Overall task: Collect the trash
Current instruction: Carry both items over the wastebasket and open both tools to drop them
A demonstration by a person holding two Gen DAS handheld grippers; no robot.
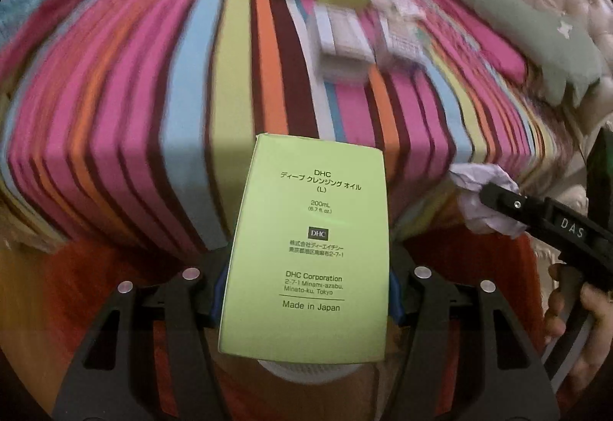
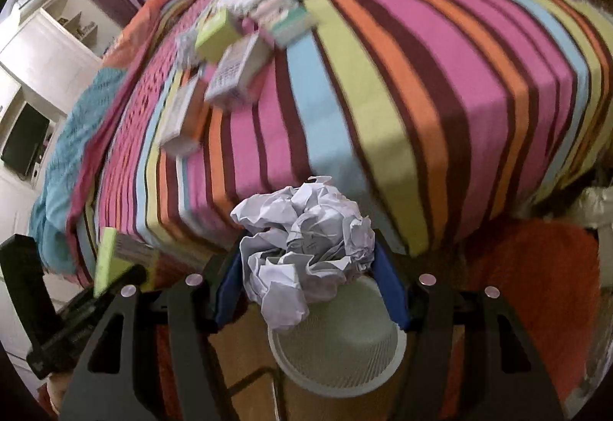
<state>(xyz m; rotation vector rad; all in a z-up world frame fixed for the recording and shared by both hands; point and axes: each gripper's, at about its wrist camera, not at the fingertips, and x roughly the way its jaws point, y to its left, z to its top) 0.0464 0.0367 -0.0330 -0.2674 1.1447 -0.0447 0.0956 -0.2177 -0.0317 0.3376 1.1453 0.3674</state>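
Left gripper (image 1: 306, 306) clamped on green carton (image 1: 306, 248); right gripper (image 2: 306, 290) clamped on crumpled paper (image 2: 302, 248). Both above white mesh bin (image 2: 337, 352) beside striped bed (image 2: 383, 76). Centre over rim before release; drop one load at a time.

the green box (image 1: 306, 248) sits right in front of the left hand-held gripper (image 1: 306, 300) and covers nearly all of the white basket (image 1: 306, 369) below it, only a sliver of rim peeks out. in the right wrist view the crumpled paper (image 2: 302, 252) hides the basket's (image 2: 345, 356) near edge. the pile of boxes (image 1: 345, 33) further up the bed (image 1: 153, 95) is smeared by motion blur, so labels can't be read. the other hand (image 1: 574, 309) is cut off by the picture's edge.
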